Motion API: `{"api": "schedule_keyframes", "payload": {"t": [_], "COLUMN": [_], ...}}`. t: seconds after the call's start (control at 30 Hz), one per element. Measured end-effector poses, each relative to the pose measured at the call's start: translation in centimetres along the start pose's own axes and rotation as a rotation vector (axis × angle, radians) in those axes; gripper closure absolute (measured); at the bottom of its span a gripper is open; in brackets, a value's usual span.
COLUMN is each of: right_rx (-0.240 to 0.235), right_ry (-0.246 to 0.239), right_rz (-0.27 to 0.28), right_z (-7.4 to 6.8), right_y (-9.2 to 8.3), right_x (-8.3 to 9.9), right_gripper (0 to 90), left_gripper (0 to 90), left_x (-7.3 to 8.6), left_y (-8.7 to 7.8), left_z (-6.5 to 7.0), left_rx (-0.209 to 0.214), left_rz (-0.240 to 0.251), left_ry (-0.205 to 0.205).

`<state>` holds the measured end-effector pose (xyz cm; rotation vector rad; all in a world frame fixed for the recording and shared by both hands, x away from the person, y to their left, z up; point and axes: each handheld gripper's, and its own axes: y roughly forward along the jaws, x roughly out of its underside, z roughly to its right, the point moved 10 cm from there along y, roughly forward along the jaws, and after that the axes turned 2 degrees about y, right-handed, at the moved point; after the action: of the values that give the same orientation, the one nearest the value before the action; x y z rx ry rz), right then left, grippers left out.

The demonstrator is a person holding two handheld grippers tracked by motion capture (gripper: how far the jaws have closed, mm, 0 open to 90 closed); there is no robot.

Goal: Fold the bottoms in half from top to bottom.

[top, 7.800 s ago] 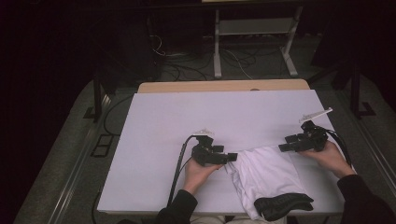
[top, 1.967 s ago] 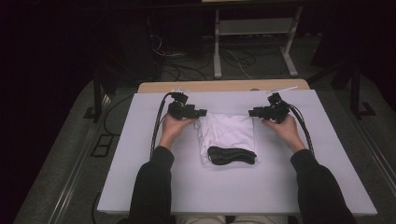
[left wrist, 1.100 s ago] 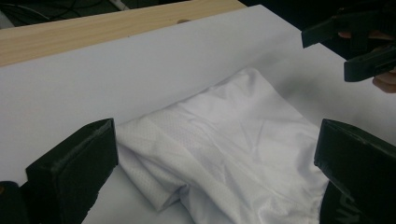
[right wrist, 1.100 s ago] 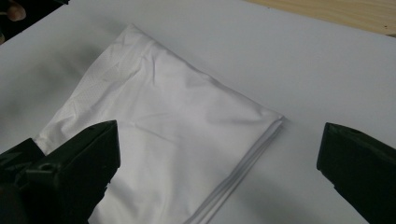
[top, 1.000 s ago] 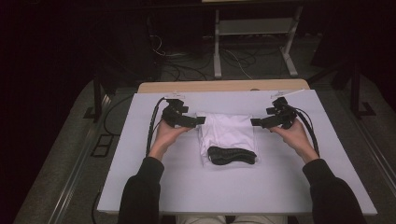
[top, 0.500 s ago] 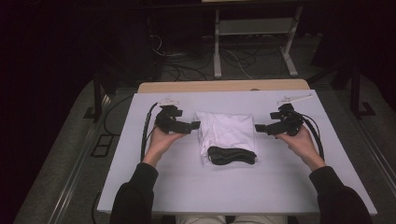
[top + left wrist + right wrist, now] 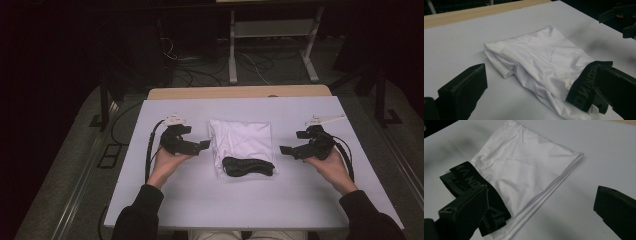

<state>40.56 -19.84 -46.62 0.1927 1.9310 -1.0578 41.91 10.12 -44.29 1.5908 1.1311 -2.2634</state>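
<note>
A folded white garment [image 7: 241, 141] with a black waistband [image 7: 248, 166] on its near end lies flat in the middle of the white table [image 7: 250, 205]. My left gripper [image 7: 202, 146] rests just left of it, open, pointing at its left edge with a small gap. My right gripper [image 7: 285, 150] stands a little further off on the right, open too. In the left gripper view the garment [image 7: 541, 57] and lettered waistband [image 7: 584, 86] lie ahead of the spread jaws of the left gripper [image 7: 539, 95]. The right gripper [image 7: 540, 207] faces the garment's [image 7: 524, 165] layered edge and waistband [image 7: 461, 181]; nothing is held.
A wooden strip [image 7: 240, 92] runs along the table's far edge. Beyond it, cables [image 7: 250, 62] and a metal stand [image 7: 270, 30] sit on the dark floor. Bare white tabletop surrounds the garment. The right gripper [image 7: 621, 17] shows far off in the left gripper view.
Both grippers have drawn outward and back toward the person, away from the garment's far corners. The folded garment stays in place, let go.
</note>
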Motion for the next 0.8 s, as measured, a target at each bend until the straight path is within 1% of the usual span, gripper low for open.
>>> {"api": "schedule_keyframes", "payload": {"t": [0.03, 0.1, 0.2, 0.3, 0.33, 0.37, 0.47, 0.53, 0.63, 0.8], "right_rx": [-0.002, -0.001, -0.008, -0.003, 0.001, 0.0, 0.0, 0.001, 0.005, 0.023], "right_ry": [-0.001, -0.005, -0.003, -0.02, -0.023, -0.025, -0.022, -0.019, -0.014, -0.002], "right_rz": [0.0, 0.002, 0.012, 0.015, 0.015, 0.014, 0.021, 0.026, 0.021, 0.011], "right_z": [-0.1, -0.4, -0.9, -1.5, -1.6, -1.8, -2.1, -2.1, -2.1, -1.7], "right_y": [-0.1, -0.4, -0.8, -1.2, -1.3, -1.4, -2.0, -2.3, -2.7, -3.3], "right_x": [0.2, 0.6, 1.1, 1.8, 2.0, 2.2, 2.8, 3.2, 4.1, 5.5], "right_gripper": [0.0, 0.0, 0.0, 0.0, 0.0, 0.0, 0.0, 0.0, 0.0, 0.0], "left_gripper": [0.0, 0.0, 0.0, 0.0, 0.0, 0.0, 0.0, 0.0, 0.0, 0.0], "left_x": [0.1, 0.2, 0.6, 1.0, 1.1, 1.4, 2.2, 2.6, 3.2, 4.5], "left_y": [-0.2, -0.5, -0.9, -1.5, -1.7, -1.8, -2.4, -2.8, -3.6, -4.6], "left_z": [0.1, 0.4, 0.8, 1.2, 1.4, 1.6, 2.0, 2.1, 2.3, 2.5], "left_rx": [-0.007, 0.002, 0.006, -0.002, 0.004, 0.013, 0.008, 0.005, 0.005, -0.018], "left_rz": [0.002, 0.008, 0.007, 0.033, 0.044, 0.045, 0.045, 0.055, 0.065, 0.069], "left_ry": [0.008, 0.002, 0.006, 0.009, 0.004, 0.002, 0.009, 0.003, -0.004, -0.006]}}
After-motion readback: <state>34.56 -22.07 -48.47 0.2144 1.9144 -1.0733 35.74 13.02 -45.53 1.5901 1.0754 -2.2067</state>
